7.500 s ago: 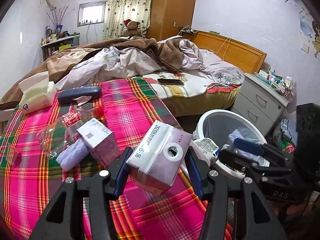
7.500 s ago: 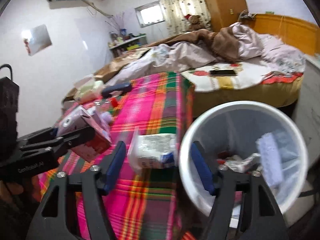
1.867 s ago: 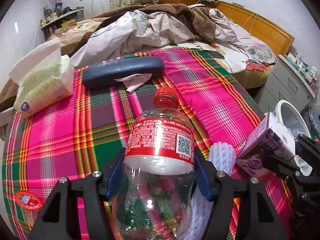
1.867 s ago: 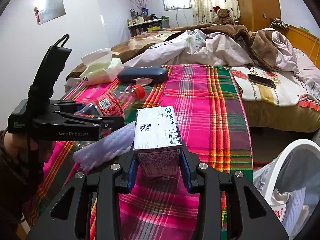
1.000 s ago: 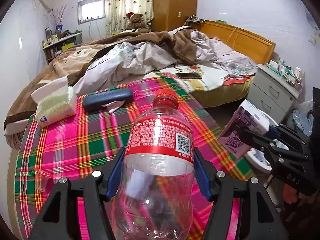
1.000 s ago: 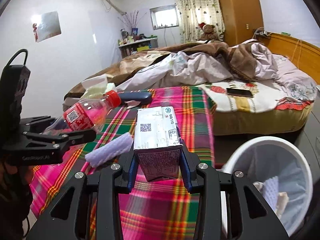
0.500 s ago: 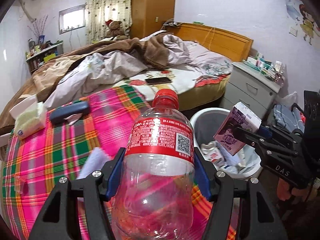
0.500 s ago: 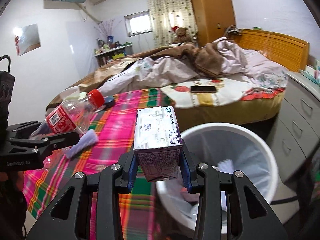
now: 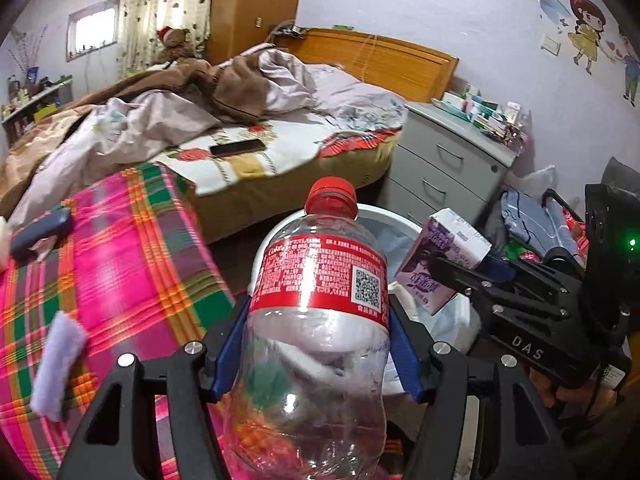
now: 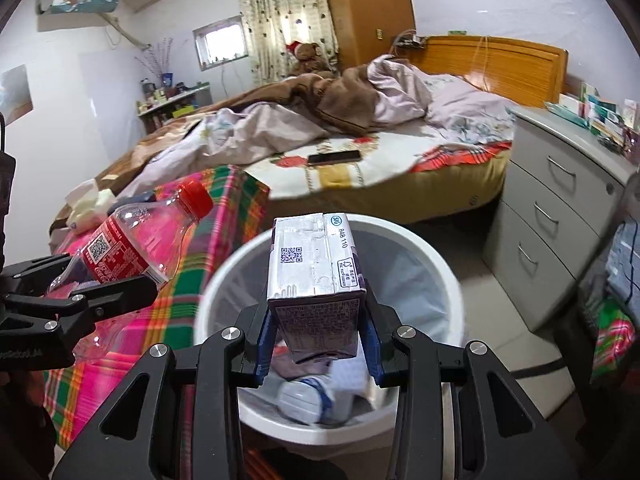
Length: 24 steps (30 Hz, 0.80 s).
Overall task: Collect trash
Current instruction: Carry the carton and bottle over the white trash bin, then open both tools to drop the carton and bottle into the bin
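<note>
My left gripper is shut on an empty clear plastic bottle with a red cap and red label, held over the table's right edge beside the bin. The bottle also shows in the right wrist view. My right gripper is shut on a purple and white milk carton, held directly above the open white trash bin. The carton and bin rim also show in the left wrist view. The bin holds several pieces of trash.
A table with a pink plaid cloth carries a lilac foam piece, a dark blue case and a tissue pack. A bed with a phone lies behind. Grey drawers stand right of the bin.
Both grippers have swung right from the table toward the bin. The carton now hangs over the bin's opening and the bottle is closer to its rim.
</note>
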Each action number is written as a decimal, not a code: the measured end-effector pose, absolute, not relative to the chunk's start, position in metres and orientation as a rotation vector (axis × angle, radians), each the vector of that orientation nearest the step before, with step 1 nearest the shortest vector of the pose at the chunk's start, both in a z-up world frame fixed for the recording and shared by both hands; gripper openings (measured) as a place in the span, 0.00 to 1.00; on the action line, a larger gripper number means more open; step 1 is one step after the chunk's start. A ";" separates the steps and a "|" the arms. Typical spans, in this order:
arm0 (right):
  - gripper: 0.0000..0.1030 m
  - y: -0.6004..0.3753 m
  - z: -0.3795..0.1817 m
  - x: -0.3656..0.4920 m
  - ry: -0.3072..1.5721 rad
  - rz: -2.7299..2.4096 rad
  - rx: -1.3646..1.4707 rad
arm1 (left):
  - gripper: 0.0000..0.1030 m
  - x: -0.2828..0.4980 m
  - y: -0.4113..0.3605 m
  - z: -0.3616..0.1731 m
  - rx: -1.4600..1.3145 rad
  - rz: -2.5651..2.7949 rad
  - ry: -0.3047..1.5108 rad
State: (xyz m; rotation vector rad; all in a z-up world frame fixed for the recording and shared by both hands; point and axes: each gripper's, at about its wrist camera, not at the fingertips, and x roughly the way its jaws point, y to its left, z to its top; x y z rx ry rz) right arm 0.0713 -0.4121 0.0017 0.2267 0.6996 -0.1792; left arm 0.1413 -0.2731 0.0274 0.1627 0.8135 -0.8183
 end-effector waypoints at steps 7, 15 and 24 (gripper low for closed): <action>0.37 -0.430 -0.012 0.071 0.743 -0.230 0.214 | 0.64 0.142 -0.303 0.015 0.195 -0.814 0.827; 0.38 -0.443 -0.028 0.080 0.810 -0.265 0.216 | 0.65 0.152 -0.321 0.001 0.174 -0.824 0.868; 0.64 -0.441 -0.026 0.077 0.795 -0.258 0.237 | 0.71 0.156 -0.316 -0.003 0.168 -0.819 0.876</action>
